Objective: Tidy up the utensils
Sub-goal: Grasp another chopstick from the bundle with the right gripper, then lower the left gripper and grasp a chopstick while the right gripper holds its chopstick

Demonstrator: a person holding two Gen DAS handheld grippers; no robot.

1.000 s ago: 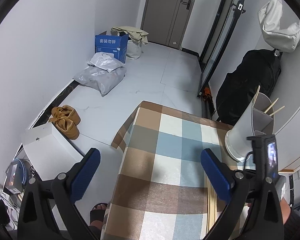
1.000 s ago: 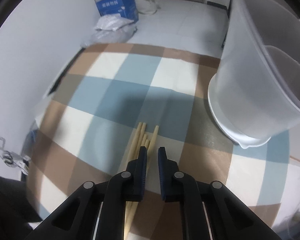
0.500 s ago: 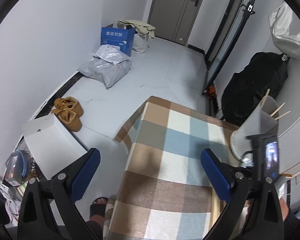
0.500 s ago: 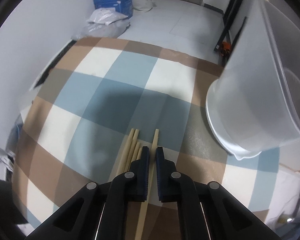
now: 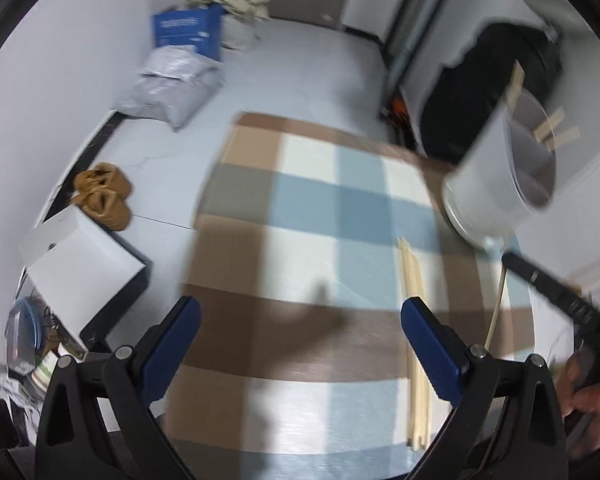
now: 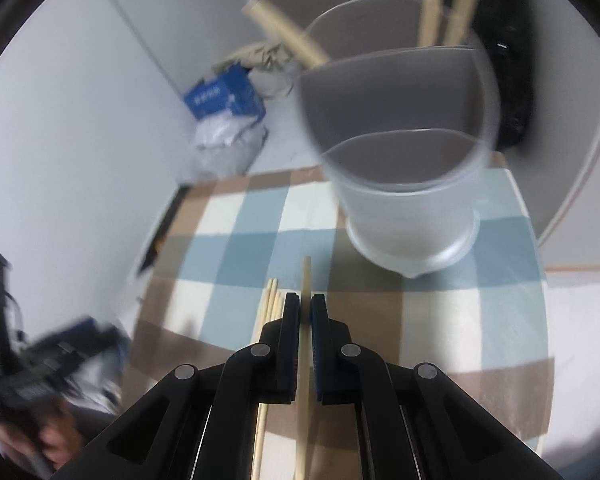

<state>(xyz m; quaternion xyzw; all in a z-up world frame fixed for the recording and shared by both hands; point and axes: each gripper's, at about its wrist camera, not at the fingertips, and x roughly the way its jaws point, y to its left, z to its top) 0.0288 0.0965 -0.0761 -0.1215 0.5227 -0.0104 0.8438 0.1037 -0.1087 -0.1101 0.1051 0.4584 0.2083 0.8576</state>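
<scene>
My right gripper is shut on a single wooden chopstick and holds it above the checked tablecloth, in front of the frosted white utensil holder. The holder has dividers and several chopsticks stand in its far compartments. More chopsticks lie in a bunch on the cloth just left of the gripper. In the left wrist view the bunch lies near my right finger, the holder stands far right, and the held chopstick hangs raised. My left gripper is open and empty above the cloth.
The table ends at the left and far sides, with floor below. On the floor are a white box, brown slippers, grey bags and a blue carton. A black bag stands behind the holder.
My right gripper has closed on one chopstick and lifted it off the cloth, tilting up toward the holder. The left gripper has shifted right and forward over the table, still open.
</scene>
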